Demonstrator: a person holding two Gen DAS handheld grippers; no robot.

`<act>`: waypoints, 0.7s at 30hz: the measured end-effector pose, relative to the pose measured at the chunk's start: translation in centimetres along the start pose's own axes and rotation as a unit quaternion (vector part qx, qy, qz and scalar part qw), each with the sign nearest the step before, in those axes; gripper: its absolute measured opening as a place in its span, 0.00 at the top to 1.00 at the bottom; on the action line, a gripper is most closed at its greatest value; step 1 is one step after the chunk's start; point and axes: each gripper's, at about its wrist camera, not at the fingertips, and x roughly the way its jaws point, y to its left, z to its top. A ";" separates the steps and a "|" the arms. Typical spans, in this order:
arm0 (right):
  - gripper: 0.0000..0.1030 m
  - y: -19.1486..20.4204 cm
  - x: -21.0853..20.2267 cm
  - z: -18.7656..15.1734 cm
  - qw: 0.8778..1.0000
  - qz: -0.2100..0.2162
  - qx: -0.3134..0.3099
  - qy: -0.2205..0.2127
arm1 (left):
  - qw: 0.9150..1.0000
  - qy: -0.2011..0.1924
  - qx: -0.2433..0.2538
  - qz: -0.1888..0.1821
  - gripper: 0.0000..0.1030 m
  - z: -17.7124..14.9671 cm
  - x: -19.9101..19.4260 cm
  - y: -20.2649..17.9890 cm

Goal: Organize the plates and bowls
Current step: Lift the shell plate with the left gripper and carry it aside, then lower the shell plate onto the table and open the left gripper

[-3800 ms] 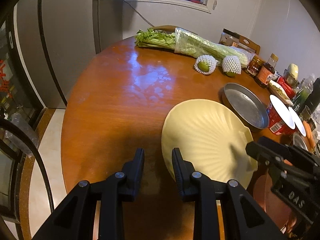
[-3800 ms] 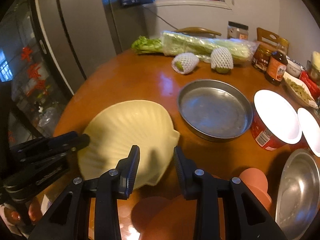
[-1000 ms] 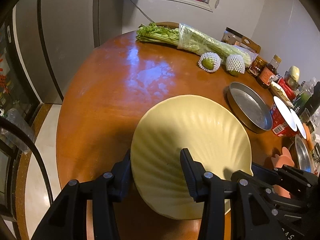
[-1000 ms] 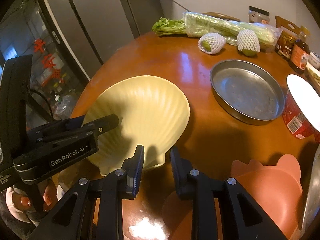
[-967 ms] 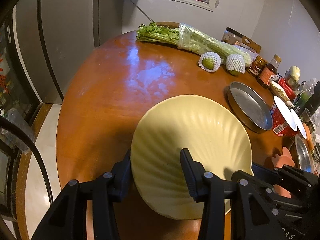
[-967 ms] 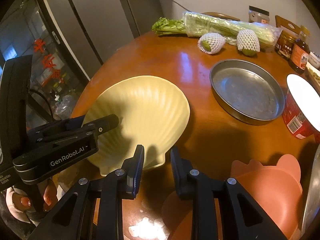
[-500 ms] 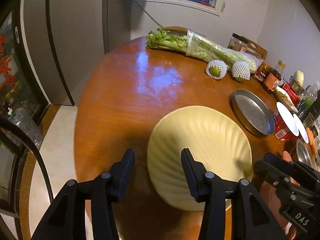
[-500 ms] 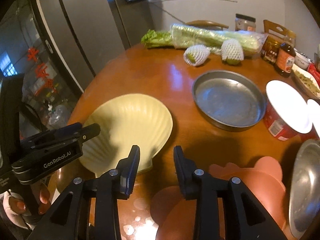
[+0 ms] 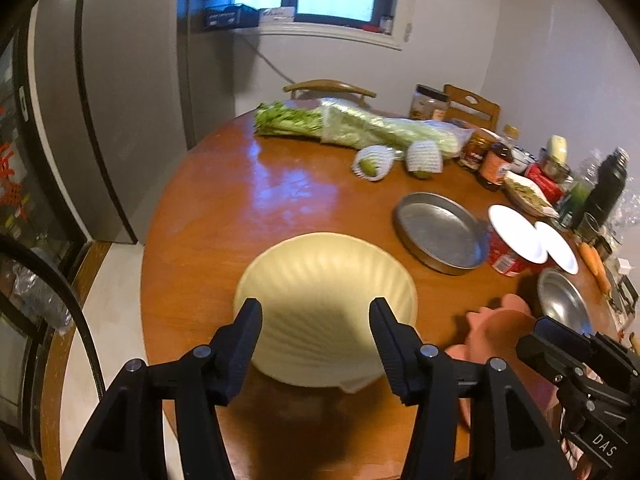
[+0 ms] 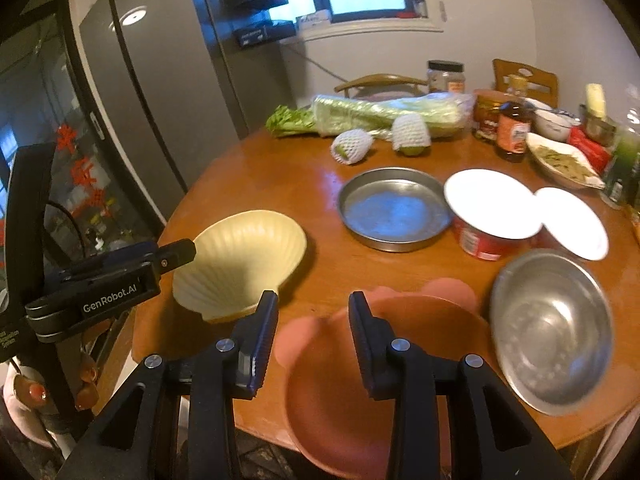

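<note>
Both wrist views angled down, near, sharing shell plate (image 9: 324, 304); edges perhaps blurred

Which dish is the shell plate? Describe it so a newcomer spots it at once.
Start at the round wooden table. On its near left edge, left of the pink plate and nearer than the flat steel pan, lies the shell plate. It alone is pale yellow, ribbed and fan-shaped like a scallop shell; the others are round or pink.
</note>
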 end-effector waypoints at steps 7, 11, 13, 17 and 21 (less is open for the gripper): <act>0.58 -2.4 -3.3 -0.9 0.999 -0.015 0.021 -0.025 | 1.000 -0.002 0.024 -0.015 0.46 -0.3 -0.9 -3.1; 0.57 -3.3 -4.3 -1.8 0.999 -0.024 0.024 -0.029 | 0.999 0.008 0.039 -0.024 0.46 -0.9 -0.6 -4.7; 0.57 -3.8 -4.6 -2.4 0.999 -0.026 0.028 -0.027 | 0.998 0.014 0.046 -0.030 0.46 -1.2 -0.3 -5.4; 0.57 -4.4 -5.1 -3.6 0.999 -0.027 0.032 -0.020 | 0.997 0.030 0.055 -0.040 0.46 -2.2 0.3 -6.6; 0.57 -5.3 -5.5 -4.6 0.999 -0.034 0.041 -0.012 | 0.996 0.046 0.056 -0.043 0.46 -3.1 0.8 -7.0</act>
